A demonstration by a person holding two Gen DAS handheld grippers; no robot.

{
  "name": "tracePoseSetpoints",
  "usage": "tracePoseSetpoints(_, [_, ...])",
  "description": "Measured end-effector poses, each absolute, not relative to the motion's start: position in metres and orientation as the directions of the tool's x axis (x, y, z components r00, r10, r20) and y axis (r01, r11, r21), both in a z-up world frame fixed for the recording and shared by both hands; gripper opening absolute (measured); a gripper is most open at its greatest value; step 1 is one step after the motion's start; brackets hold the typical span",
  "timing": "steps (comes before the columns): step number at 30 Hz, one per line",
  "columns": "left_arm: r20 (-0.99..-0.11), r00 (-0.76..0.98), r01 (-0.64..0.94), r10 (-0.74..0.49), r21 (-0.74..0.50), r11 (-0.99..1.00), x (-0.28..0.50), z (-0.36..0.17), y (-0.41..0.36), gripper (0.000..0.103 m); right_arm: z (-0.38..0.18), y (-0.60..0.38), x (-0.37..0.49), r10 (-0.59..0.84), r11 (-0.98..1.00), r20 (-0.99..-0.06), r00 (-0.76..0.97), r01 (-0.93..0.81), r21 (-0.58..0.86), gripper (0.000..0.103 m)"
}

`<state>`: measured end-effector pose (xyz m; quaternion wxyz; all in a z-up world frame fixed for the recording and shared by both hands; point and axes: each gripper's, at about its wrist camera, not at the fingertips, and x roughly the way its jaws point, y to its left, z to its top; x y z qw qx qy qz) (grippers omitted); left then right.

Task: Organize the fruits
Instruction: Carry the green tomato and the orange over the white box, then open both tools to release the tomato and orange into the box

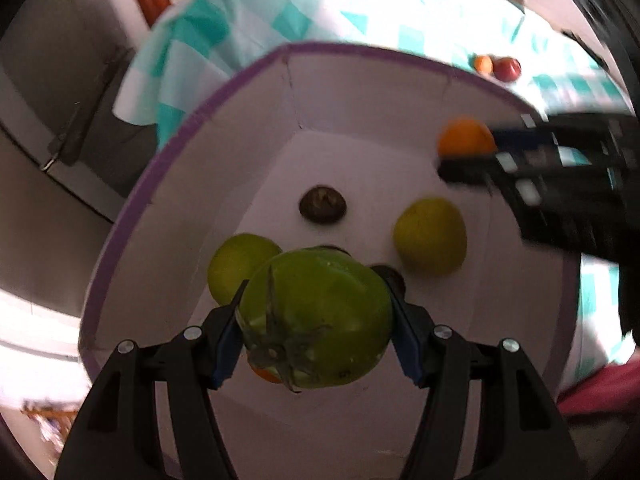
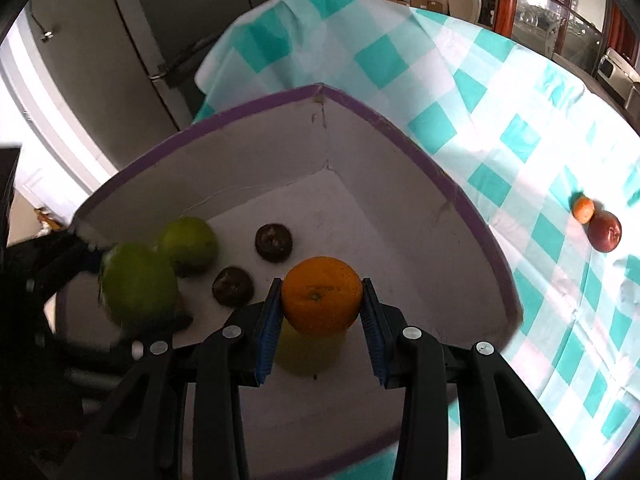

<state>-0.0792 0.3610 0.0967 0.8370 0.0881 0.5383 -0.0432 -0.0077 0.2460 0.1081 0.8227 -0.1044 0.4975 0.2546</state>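
So, two fruits are being held over the box (image 1: 188, 136) at once here. In the left wrist view, a big green tomato-looking fruit (image 1: 316, 316) with a dried star-shaped calyx is clamped between the blue pads of the left gripper (image 1: 316, 320), low in the centre of the frame, above the white inside of the box. A bit of something orange (image 1: 266, 374) is seen peeking out under its lower left edge; what it is can't be told.

In the right wrist view, an orange (image 2: 322, 296) is pinched by the right gripper (image 2: 322, 312) in the middle of the frame, also over the box. The same gripper is seen blurred at the right edge of the left view.

The box itself is white inside with a purple rim, and it's set on a counter covered by a teal-and-white checked cloth (image 2: 460, 92). On the box floor, these can be made out: two yellow-green round fruits (image 1: 430, 236) (image 1: 236, 266), one at centre right and one at lower left of the left view, and two dark brown ones (image 2: 274, 242) (image 2: 232, 286).

Out on the cloth, at the right edge of the right view, a small orange fruit (image 2: 583, 209) and a dark red fruit (image 2: 605, 232) are left touching each other, well apart from the box.
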Motion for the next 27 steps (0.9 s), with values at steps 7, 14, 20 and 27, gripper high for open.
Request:
tracePoseSetpoints(7, [-0.94,0.34,0.27,-0.036,0.061,0.961,-0.08,0.078,0.361,0.064,0.082,0.272,0.02,0.175,0.868,-0.933,0.314,-0.497,-0.004,0.038])
tracePoseSetpoints(14, [-0.952,0.303,0.295,-0.049,0.045,0.954,-0.08,0.071,0.361,0.064,0.067,0.277,0.023,0.148,0.868,-0.951,0.271,-0.496,-0.007,0.039])
tracePoseSetpoints(20, [-0.956,0.294,0.276,-0.02,0.065,0.959,-0.076,0.067,0.365,0.064,0.069,0.271,0.026,0.173,0.878,-0.945,0.278,-0.479,0.02,0.051])
tracePoseSetpoints(27, [-0.947,0.318,0.217,0.053,0.127,0.968,-0.079,0.066,0.367,0.066,0.078,0.267,0.02,0.267,0.856,-0.917,0.297,-0.511,0.083,0.07])
